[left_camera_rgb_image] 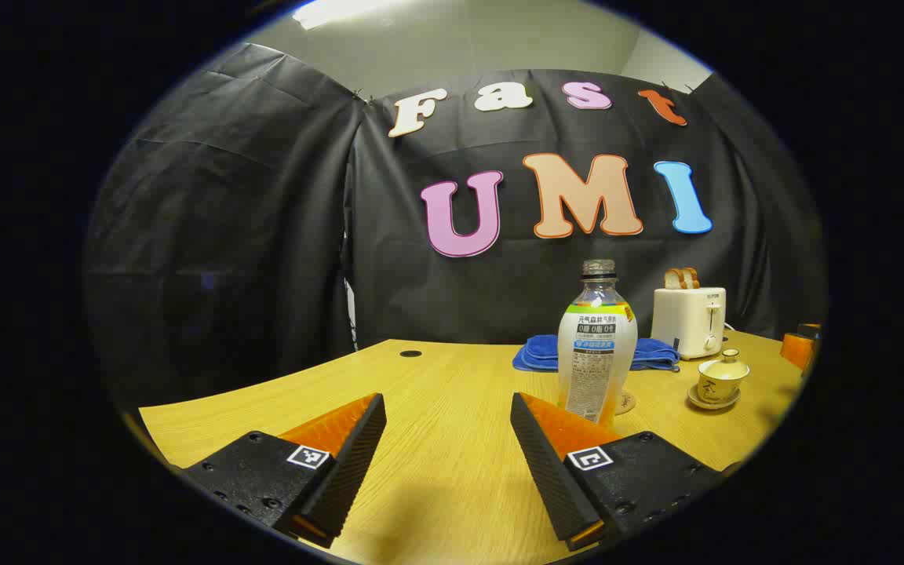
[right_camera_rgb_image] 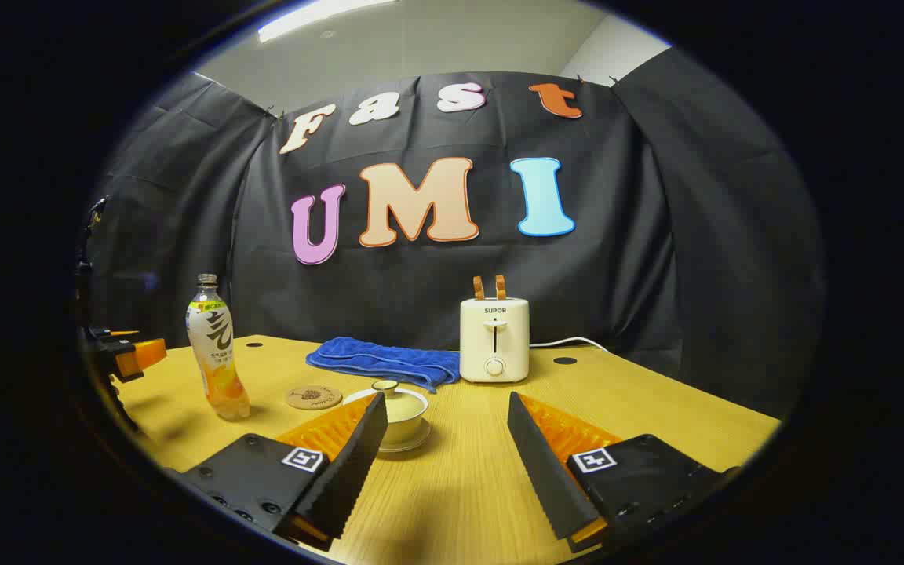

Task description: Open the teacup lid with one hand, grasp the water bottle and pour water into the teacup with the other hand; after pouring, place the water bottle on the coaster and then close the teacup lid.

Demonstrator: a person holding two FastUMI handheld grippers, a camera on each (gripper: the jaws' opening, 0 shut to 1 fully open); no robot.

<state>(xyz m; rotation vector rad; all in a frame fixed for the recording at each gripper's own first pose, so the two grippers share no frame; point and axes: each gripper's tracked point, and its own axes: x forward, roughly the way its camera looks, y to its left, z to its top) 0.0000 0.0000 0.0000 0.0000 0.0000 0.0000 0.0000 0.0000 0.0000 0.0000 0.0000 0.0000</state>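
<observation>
While both pairs of tongs hang released above the wood-grain surface (right_camera_rgb_image: 656,408), nothing lies between their ribbed, wedge-shaped fingers. Left gripper view: the left tongs (left_camera_rgb_image: 448,447) stand spread wide, apart from everything; the water bottle (left_camera_rgb_image: 597,345), a clear, uncapped plastic form with a bulbous waist and a printed wrap label, stands upright just beyond the right-hand finger. Behind the bottle's base a sliver of the round coaster (left_camera_rgb_image: 626,402) shows, though whether the 2 touch cannot be told. Farther right sits the teacup (left_camera_rgb_image: 723,379), a pale glazed ceramic bowl on a matching saucer, its knobbed lid in place. Behind lie a folded blue towel (left_camera_rgb_image: 546,353) of soft pile and a boxy cream toaster (left_camera_rgb_image: 689,320) holding 2 slices. Right gripper view: the right tongs (right_camera_rgb_image: 444,443) are likewise spread wide, and the teacup (right_camera_rgb_image: 401,408) stands just beyond the left-hand finger, lid (right_camera_rgb_image: 386,392) on. The flat brown coaster (right_camera_rgb_image: 313,397) lies bare between teacup and water bottle (right_camera_rgb_image: 216,349), close beside the bottle. At the far left edge the left tongs (right_camera_rgb_image: 126,357) appear near the bottle. Towel (right_camera_rgb_image: 381,362) and toaster (right_camera_rgb_image: 493,339) stand behind.
</observation>
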